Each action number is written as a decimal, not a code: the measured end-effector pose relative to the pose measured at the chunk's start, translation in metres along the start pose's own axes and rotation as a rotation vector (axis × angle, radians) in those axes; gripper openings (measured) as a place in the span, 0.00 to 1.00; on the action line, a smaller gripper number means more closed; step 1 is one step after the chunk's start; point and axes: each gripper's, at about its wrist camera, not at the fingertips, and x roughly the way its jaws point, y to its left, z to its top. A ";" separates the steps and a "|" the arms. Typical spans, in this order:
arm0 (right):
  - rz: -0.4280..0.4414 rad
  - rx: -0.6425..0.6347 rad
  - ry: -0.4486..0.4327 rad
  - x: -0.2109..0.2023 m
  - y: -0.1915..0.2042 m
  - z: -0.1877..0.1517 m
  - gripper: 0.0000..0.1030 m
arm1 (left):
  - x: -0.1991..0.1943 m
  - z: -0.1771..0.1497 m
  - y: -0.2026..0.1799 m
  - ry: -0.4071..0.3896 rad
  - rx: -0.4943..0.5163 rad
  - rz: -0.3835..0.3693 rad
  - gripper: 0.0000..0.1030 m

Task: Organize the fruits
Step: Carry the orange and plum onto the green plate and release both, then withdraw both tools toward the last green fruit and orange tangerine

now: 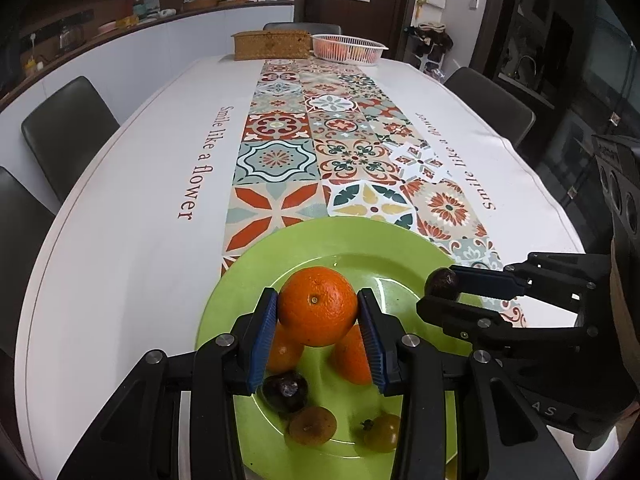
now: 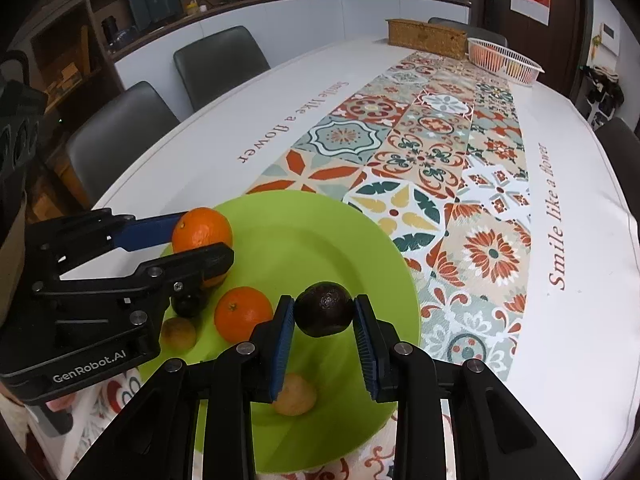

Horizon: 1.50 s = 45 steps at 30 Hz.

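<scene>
- Left gripper (image 1: 317, 312) clamps an orange (image 1: 317, 306), lower centre of frame, above the green plate (image 1: 240, 280).
- Right gripper (image 2: 324, 316) pinches a dark avocado (image 2: 324, 314), lower centre.

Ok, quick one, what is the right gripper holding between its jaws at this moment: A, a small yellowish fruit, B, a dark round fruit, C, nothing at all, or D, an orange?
B: the right gripper is shut on the dark round fruit, held above the green plate, while the orange sits in the left gripper.
</scene>
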 end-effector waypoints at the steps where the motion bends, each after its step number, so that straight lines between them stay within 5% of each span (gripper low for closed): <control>1: 0.002 0.002 0.001 0.001 0.000 0.000 0.30 | 0.001 0.000 0.000 0.003 -0.001 0.001 0.39; 8: -0.004 -0.008 -0.010 -0.005 0.002 -0.004 0.34 | -0.005 -0.007 0.001 -0.010 0.003 0.039 0.48; 18: -0.029 -0.059 -0.100 -0.051 0.013 -0.020 0.36 | -0.065 -0.032 -0.020 -0.102 0.080 0.118 0.50; 29: -0.027 -0.091 -0.235 -0.125 0.032 -0.054 0.57 | -0.138 -0.061 -0.050 -0.199 0.097 0.180 0.72; 45: -0.072 -0.135 -0.247 -0.161 0.030 -0.106 0.58 | -0.167 -0.102 -0.085 -0.201 0.066 0.203 0.85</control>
